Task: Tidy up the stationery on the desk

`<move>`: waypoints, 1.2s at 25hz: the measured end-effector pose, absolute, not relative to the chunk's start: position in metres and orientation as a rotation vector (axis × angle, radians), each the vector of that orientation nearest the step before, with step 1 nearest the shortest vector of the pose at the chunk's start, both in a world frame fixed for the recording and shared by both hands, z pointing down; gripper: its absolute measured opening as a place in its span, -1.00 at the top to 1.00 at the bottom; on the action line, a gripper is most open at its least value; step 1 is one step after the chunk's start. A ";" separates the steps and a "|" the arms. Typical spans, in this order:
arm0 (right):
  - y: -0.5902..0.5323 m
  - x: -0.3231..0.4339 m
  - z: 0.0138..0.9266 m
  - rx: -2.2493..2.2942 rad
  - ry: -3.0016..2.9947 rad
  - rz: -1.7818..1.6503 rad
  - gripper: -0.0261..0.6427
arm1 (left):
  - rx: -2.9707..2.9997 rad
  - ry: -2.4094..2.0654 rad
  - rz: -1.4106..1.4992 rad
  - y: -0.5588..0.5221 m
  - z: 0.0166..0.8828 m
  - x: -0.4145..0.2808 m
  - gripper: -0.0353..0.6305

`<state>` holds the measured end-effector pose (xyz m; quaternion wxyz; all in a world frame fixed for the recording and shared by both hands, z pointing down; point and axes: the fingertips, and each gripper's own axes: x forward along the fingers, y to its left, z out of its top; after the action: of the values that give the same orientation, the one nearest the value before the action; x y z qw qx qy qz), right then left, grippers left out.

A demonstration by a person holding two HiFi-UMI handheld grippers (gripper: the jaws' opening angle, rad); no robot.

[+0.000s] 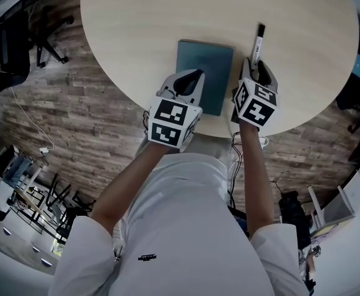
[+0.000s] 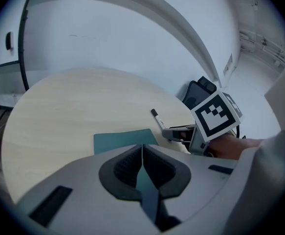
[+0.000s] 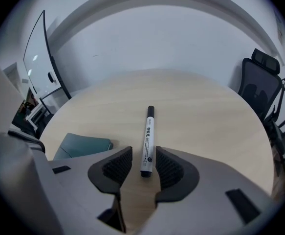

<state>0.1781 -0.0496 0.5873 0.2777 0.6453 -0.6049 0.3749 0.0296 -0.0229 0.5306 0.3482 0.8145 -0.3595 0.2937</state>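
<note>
A teal notebook [image 1: 205,73] lies flat near the front edge of the round pale wood table [image 1: 155,11]. My left gripper [image 1: 189,79] is over its near left part. The jaws stand shut tip to tip, and the notebook [image 2: 122,141] shows ahead and through the slit below the pads. A white marker with a black cap [image 1: 258,42] lies to the right of the notebook, pointing away from me. My right gripper [image 3: 143,163] is open. The marker's near end [image 3: 147,138] sits between the pads with a gap on each side. The notebook [image 3: 81,146] shows at the left.
The table edge runs just under both grippers. A black office chair [image 3: 262,87] stands off the table's right side and another [image 1: 44,36] at the far left on the wood floor. A glass board [image 3: 39,58] stands behind the table.
</note>
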 end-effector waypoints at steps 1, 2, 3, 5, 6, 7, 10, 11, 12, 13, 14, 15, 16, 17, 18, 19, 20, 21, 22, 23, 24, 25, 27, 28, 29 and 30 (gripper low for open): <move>-0.050 0.178 0.590 1.731 -1.613 1.004 0.42 | 2.111 -0.935 0.759 -0.024 0.531 0.028 0.82; -0.050 0.178 0.591 1.729 -1.602 0.997 0.52 | 2.111 -0.937 0.758 -0.024 0.531 0.027 0.82; -0.050 0.178 0.592 1.727 -1.594 0.988 0.64 | 2.112 -0.937 0.758 -0.025 0.531 0.025 0.82; -0.051 0.176 0.592 1.719 -1.586 0.971 0.65 | 2.114 -0.934 0.762 -0.024 0.531 0.022 0.82; -0.050 0.176 0.592 1.716 -1.584 0.969 0.65 | 2.115 -0.932 0.765 -0.023 0.531 0.021 0.82; -0.050 0.176 0.593 1.715 -1.585 0.971 0.65 | 2.116 -0.930 0.766 -0.022 0.532 0.021 0.82; -0.048 0.176 0.590 1.719 -1.598 0.976 0.65 | 2.120 -0.927 0.767 -0.019 0.531 0.020 0.82; -0.048 0.175 0.588 1.721 -1.604 0.972 0.66 | 2.121 -0.926 0.766 -0.019 0.529 0.019 0.82; -0.047 0.174 0.585 1.723 -1.609 0.968 0.66 | 2.123 -0.925 0.765 -0.018 0.528 0.017 0.82; -0.046 0.172 0.582 1.725 -1.615 0.966 0.66 | 2.124 -0.926 0.763 -0.018 0.527 0.015 0.82; -0.045 0.171 0.579 1.727 -1.622 0.965 0.66 | 2.124 -0.927 0.762 -0.017 0.526 0.012 0.82; -0.043 0.169 0.576 1.728 -1.631 0.965 0.66 | 2.123 -0.927 0.761 -0.017 0.525 0.010 0.82; -0.042 0.167 0.573 1.729 -1.641 0.966 0.66 | 2.121 -0.927 0.761 -0.017 0.526 0.008 0.82; -0.039 0.165 0.570 1.729 -1.652 0.969 0.66 | 2.119 -0.927 0.761 -0.016 0.526 0.006 0.82; -0.037 0.163 0.567 1.727 -1.662 0.972 0.66 | 2.117 -0.927 0.762 -0.016 0.526 0.005 0.82; -0.032 0.161 0.565 1.722 -1.669 0.973 0.66 | 2.116 -0.927 0.763 -0.015 0.525 0.003 0.82; -0.027 0.159 0.563 1.715 -1.675 0.972 0.66 | 2.115 -0.927 0.764 -0.014 0.525 0.001 0.82; -0.022 0.157 0.562 1.706 -1.680 0.972 0.66 | 2.115 -0.928 0.766 -0.012 0.524 -0.001 0.82; -0.016 0.155 0.561 1.696 -1.684 0.973 0.66 | 2.115 -0.928 0.768 -0.010 0.523 -0.003 0.82; -0.010 0.152 0.560 1.688 -1.687 0.979 0.66 | 2.116 -0.927 0.772 -0.009 0.523 -0.005 0.82; -0.004 0.149 0.559 1.680 -1.690 0.990 0.66 | 2.115 -0.926 0.777 -0.007 0.523 -0.008 0.82; 0.002 0.147 0.559 1.674 -1.691 1.004 0.66 | 2.115 -0.925 0.782 -0.006 0.523 -0.011 0.82; 0.012 0.142 0.559 1.667 -1.694 1.032 0.66 | 2.113 -0.924 0.791 -0.003 0.525 -0.016 0.82; 0.017 0.139 0.560 1.665 -1.694 1.045 0.66 | 2.112 -0.924 0.793 -0.001 0.526 -0.018 0.82; 0.022 0.137 0.561 1.664 -1.694 1.059 0.66 | 2.110 -0.923 0.795 0.001 0.527 -0.020 0.82; 0.027 0.135 0.562 1.661 -1.693 1.073 0.66 | 2.108 -0.921 0.798 0.004 0.529 -0.022 0.82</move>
<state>0.1353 0.0275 0.5616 0.2659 0.6151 -0.6269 0.3975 -0.0223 0.0039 0.5288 0.3460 0.8124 -0.3547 0.3073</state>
